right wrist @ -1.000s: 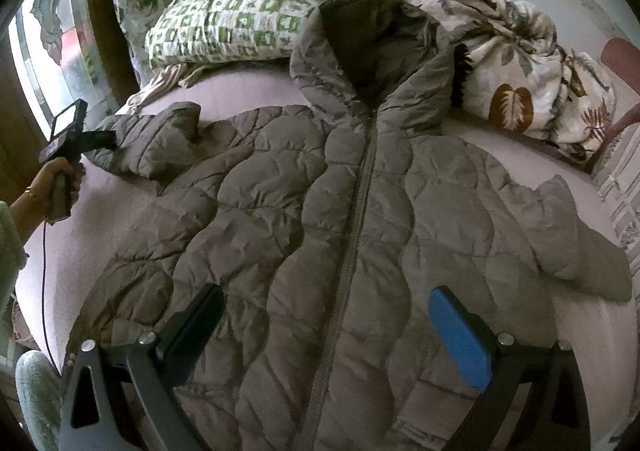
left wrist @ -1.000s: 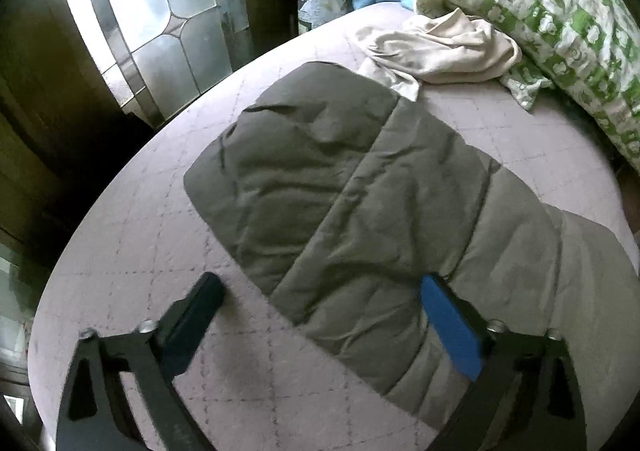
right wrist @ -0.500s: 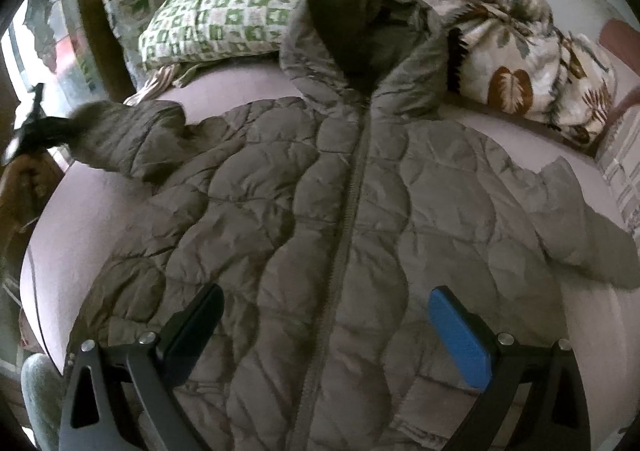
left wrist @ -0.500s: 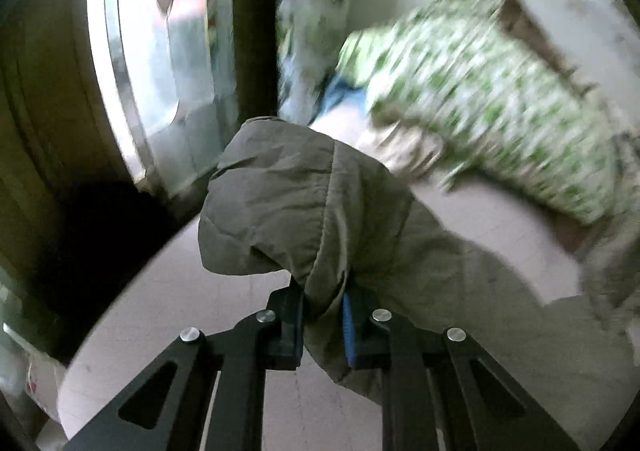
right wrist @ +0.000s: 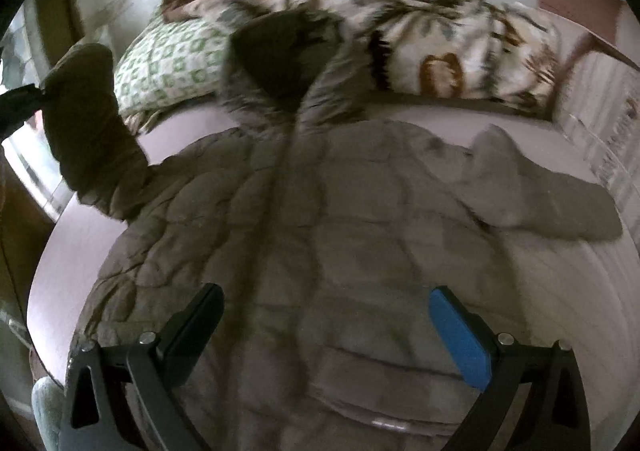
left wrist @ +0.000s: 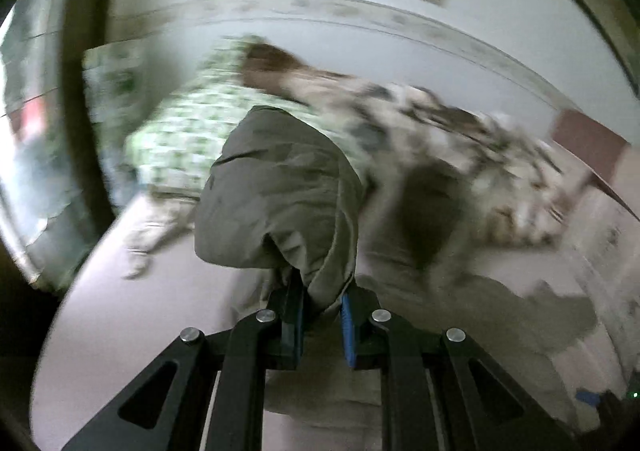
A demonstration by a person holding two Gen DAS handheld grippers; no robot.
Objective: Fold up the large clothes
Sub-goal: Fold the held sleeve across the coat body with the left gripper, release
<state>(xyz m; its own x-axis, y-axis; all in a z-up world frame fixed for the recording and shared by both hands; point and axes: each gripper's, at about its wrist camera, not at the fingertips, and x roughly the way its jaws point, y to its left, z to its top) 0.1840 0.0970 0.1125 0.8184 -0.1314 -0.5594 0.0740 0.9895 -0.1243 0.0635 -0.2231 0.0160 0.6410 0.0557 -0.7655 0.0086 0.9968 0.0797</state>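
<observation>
A grey-olive quilted hooded jacket (right wrist: 320,235) lies front up on the bed, zipper down the middle, hood (right wrist: 280,51) at the far end. My left gripper (left wrist: 322,309) is shut on the jacket's left sleeve (left wrist: 280,195) and holds its cuff end raised off the bed; the lifted sleeve (right wrist: 84,123) also shows at the left of the right wrist view. My right gripper (right wrist: 324,323) is open and empty, hovering over the jacket's lower hem. The other sleeve (right wrist: 540,195) lies flat at the right.
A green-and-white patterned pillow (right wrist: 168,63) and a brown leaf-print blanket (right wrist: 440,47) lie along the far side of the bed (right wrist: 560,291). A window and dark wooden frame (left wrist: 84,99) stand at the left. A wall runs behind the bed.
My left gripper closed on the left sleeve and lifted it, swinging up and toward the jacket's body. My right gripper stayed open over the hem, shifting slightly.
</observation>
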